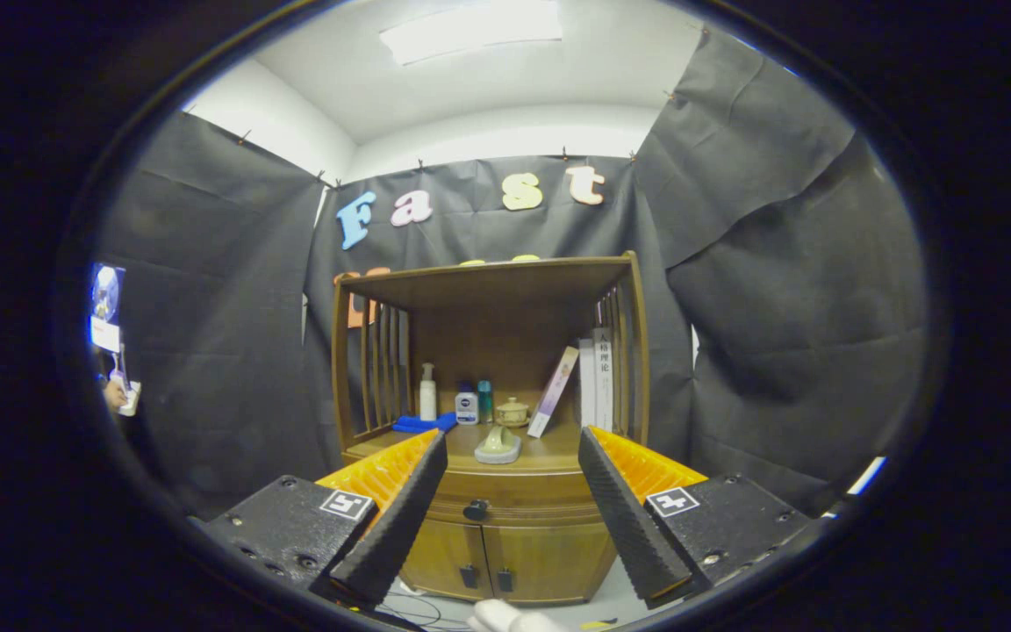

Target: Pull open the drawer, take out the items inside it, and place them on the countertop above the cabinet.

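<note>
My fingers (512, 456) are spread wide apart and pinch nothing. Beyond them stands a wooden cabinet (505, 544) with its drawer (505, 505) shut, the dark knob (476, 509) showing between my fingertips. On the tabletop (549, 455) above the drawer sit a pale green dish (498, 446), a white pump bottle (427, 392), a blue cloth (423, 423), a small lidded pot (512, 412), and leaning books (595, 377). Two small doors (505, 557) lie below the drawer.

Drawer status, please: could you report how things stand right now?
Hand-held gripper open, short of cabinet. Drawer shut, knob between fingers, beyond them. Nothing in the way.
</note>
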Tool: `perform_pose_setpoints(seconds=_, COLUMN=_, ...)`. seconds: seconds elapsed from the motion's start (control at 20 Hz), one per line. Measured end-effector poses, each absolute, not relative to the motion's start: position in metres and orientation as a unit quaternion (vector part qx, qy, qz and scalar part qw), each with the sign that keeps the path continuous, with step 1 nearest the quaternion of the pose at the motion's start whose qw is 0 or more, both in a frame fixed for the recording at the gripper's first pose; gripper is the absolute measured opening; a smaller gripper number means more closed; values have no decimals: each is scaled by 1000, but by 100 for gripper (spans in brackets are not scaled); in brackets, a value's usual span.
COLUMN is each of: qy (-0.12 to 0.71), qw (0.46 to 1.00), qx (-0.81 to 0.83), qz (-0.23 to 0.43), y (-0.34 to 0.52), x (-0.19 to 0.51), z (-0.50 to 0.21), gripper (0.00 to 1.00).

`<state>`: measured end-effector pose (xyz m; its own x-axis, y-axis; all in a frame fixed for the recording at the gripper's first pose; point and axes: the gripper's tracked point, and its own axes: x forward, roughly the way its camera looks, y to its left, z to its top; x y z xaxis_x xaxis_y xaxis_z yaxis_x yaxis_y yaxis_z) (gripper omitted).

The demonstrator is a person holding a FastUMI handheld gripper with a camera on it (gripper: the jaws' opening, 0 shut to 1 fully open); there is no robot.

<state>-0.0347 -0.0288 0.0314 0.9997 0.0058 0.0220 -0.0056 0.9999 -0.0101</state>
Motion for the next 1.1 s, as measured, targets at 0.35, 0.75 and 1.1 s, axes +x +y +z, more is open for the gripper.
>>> perform_pose_setpoints(seconds=0.35, qy=-3, qw=1000, qx=-2, qz=0, y=-31, x=-32, z=27, gripper=99)
perform_pose_setpoints(seconds=0.75, qy=9, qw=1000, qx=1, qz=0, y=-30, x=-25, z=17, gripper=99)
perform_pose_setpoints(seconds=1.1, qy=12, qw=1000, qx=4, qz=-2, y=-33, x=-23, z=15, gripper=99)
